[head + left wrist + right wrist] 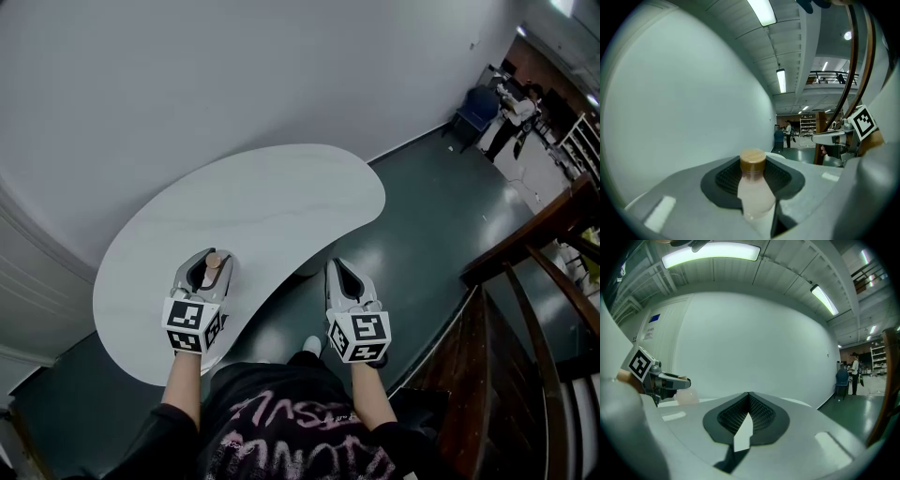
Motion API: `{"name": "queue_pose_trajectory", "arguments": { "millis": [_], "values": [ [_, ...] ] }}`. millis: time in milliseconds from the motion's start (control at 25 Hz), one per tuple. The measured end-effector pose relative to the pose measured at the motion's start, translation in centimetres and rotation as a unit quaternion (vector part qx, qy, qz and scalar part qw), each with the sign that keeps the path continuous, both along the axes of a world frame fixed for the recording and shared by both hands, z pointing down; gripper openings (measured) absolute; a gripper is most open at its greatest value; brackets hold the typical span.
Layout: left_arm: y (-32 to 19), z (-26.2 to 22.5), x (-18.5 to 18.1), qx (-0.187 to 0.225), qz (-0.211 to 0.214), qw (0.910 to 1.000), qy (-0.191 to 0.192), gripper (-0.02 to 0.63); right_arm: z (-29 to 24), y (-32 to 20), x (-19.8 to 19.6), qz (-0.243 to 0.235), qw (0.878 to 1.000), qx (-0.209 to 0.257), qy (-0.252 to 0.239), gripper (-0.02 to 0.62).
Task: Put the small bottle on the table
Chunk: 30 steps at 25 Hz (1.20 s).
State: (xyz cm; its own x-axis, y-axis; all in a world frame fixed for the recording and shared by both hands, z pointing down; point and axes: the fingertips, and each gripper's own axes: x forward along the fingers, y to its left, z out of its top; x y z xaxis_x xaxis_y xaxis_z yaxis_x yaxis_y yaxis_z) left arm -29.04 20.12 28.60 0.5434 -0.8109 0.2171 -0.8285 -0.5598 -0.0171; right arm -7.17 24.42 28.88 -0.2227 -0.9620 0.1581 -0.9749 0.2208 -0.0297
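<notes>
Brown-capped and pale pink, the small bottle [753,192] stands upright between the jaws of the left gripper [210,272], which are clamped on its body above the near part of the white table [281,187]. No view shows the bottle's base, so contact with the tabletop cannot be confirmed. The main hazard is release at height: if the jaws part before the base is seated, the bottle is likely to drop, tip and roll, and the curved near edge is close enough for it to reach the dark floor [422,216]. A second hazard is a tilted set-down, since a narrow base would probably not recover from a lean. A third is withdrawal: if the jaws open only slightly, a ribbed pad [783,176] may drag the bottle over as the gripper backs away. The right gripper [337,272] hangs just off the table's near edge, jaws closed together on nothing, and should be kept clear of the bottle.
</notes>
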Motion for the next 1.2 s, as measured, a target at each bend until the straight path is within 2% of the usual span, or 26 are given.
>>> {"name": "queue_pose_trajectory", "arguments": {
  "millis": [400,680,1200],
  "values": [
    [0.1,0.7,-0.2,0.003,0.011,0.9999,0.0,0.132,0.6,1.1,0.1,0.01,1.0,-0.008,0.008,0.009],
    [0.4,0.7,-0.2,-0.01,0.018,0.9997,0.014,0.132,0.7,2.0,0.1,0.018,1.0,-0.016,0.018,0.009],
    [-0.6,0.9,-0.1,-0.007,0.024,0.9996,0.015,0.132,0.9,1.4,0.3,0.028,0.999,-0.015,0.018,0.009]
  ]
}}
